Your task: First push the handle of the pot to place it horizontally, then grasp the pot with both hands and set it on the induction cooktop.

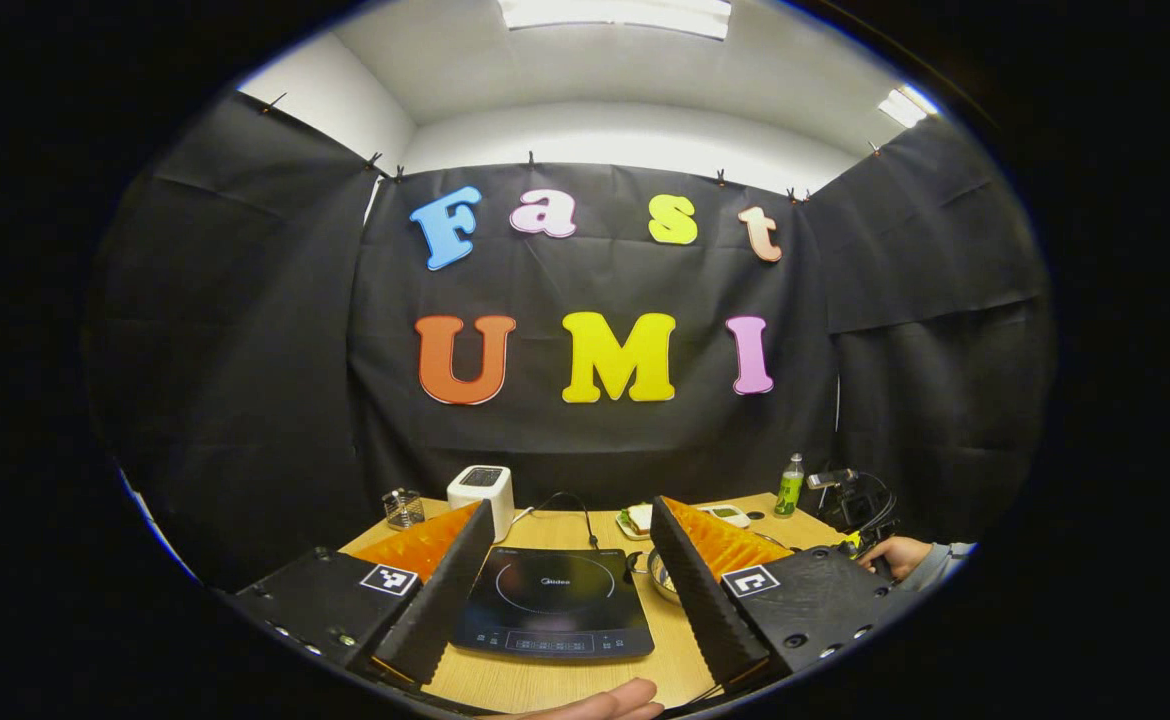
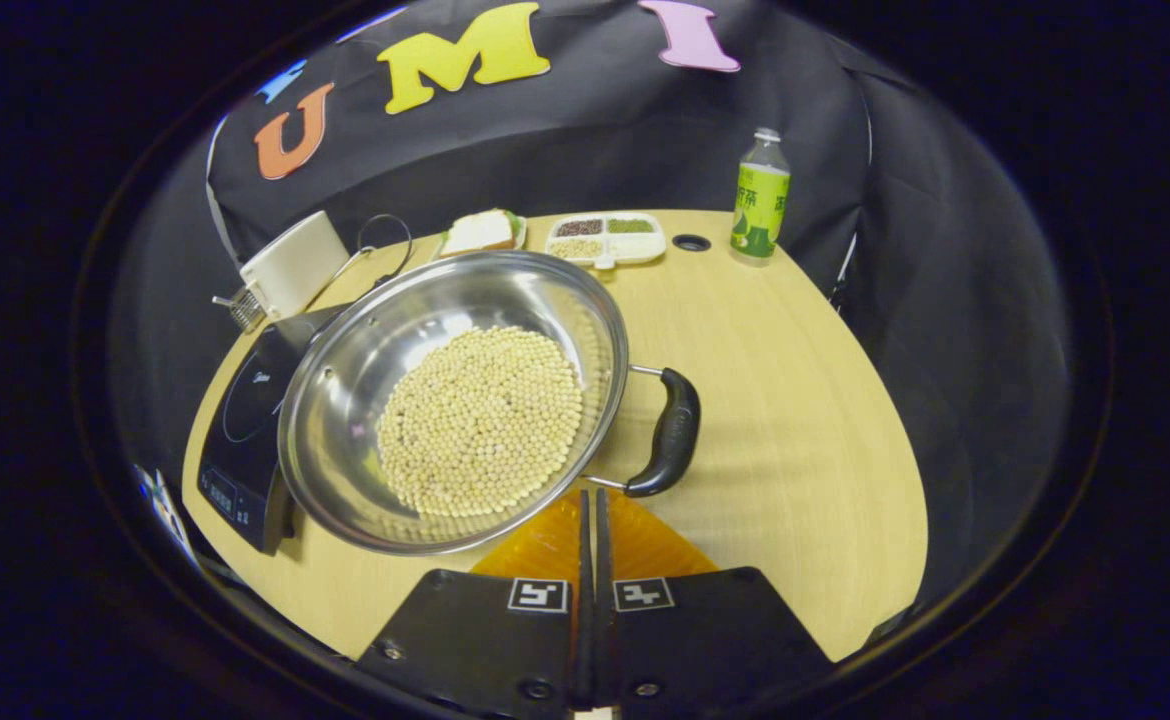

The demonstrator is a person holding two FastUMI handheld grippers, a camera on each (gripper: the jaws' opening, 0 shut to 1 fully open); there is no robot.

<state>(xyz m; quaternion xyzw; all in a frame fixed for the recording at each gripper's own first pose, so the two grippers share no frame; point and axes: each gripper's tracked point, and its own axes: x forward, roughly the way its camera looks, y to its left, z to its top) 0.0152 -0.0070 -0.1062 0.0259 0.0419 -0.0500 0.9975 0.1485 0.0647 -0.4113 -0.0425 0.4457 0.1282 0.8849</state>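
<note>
Jaws: left gripper (image 1: pixel 565 590) wide open, empty; right gripper (image 2: pixel 590 510) closed, empty. Pot (image 2: pixel 455 400) w/ beans prob heavy, slick steel; grab handle (image 2: pixel 667 432).

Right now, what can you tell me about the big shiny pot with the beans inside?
The wide, shallow, shiny steel pot sits upright on the light wooden table, beside the flat black induction cooktop, which it hides in part. A layer of small pale round beans covers its bottom. A black curved side handle on two wire arms sticks out level. Nothing grips it.
</note>
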